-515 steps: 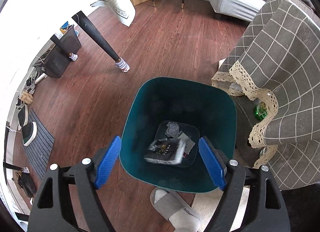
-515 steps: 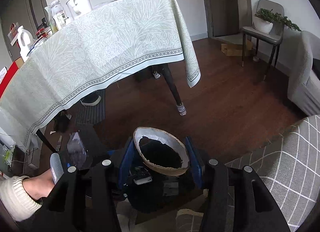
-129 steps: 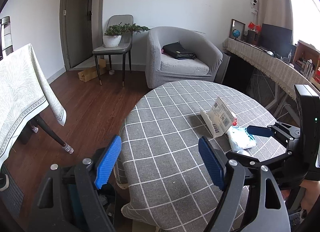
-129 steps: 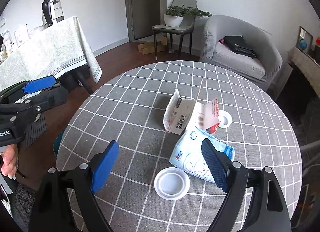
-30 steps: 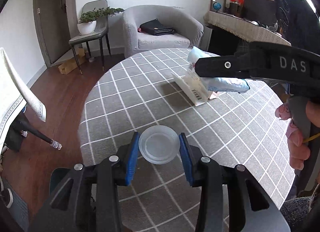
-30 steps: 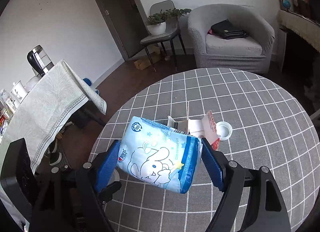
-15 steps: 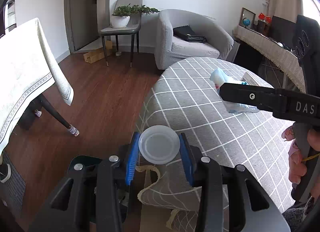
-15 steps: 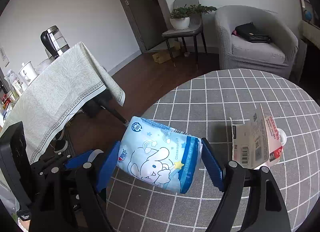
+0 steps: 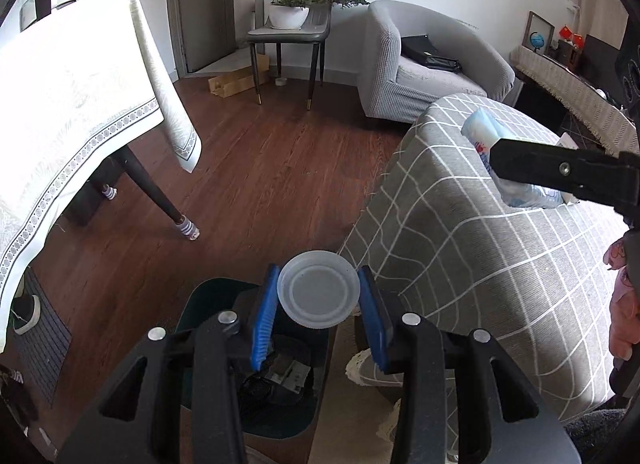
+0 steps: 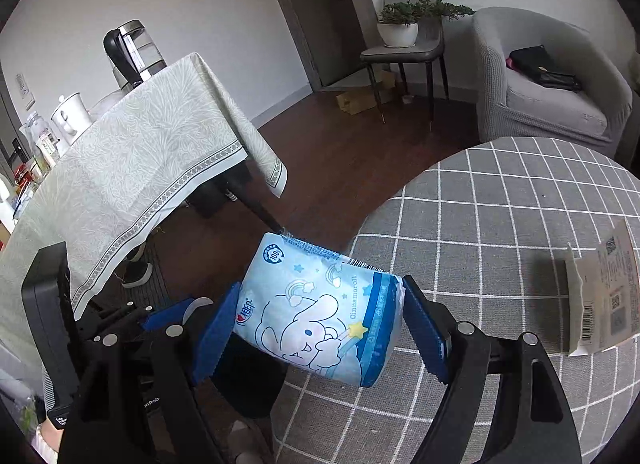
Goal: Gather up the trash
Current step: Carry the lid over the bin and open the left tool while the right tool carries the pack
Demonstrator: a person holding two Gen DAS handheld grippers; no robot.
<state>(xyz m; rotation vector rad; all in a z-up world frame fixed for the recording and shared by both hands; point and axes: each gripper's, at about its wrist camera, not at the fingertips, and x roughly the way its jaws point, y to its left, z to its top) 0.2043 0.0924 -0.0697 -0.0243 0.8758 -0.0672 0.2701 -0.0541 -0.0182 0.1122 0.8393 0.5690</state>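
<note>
Left wrist view, lower centre: my left gripper [image 9: 319, 314] was clamped on a translucent white round lid [image 9: 319, 289], blue pads touching its left and right edges, flat face toward the camera, rim and inner ring visible. Lid sat at the fingertips, poking a bit above them. Directly below and behind it, lower left of centre, was the dark teal bin [image 9: 200, 296], with paper scraps and dark trash inside, partly hidden by the fingers. Lid hung over the bin's upper right part, next to the draped edge of the grey checked tablecloth [image 9: 460, 232] on the right. At the right of that frame, my right gripper's black finger crossed in front of the tissue pack [image 9: 480, 130].

Right wrist view, lower centre: my right gripper [image 10: 320, 328] held the tissue pack [image 10: 320, 312] at a wide spread, blue pads pressing both short ends. Pack was light blue soft plastic with a cartoon white dog, rainbow, stars, darker blue band on the right, tilted with its top left corner up. It hung over the round table's left edge. At lower left the left gripper showed, lower than the pack. At the far right a torn white carton [image 10: 600, 300] with barcodes stood on the cloth, well apart from the pack.
</note>
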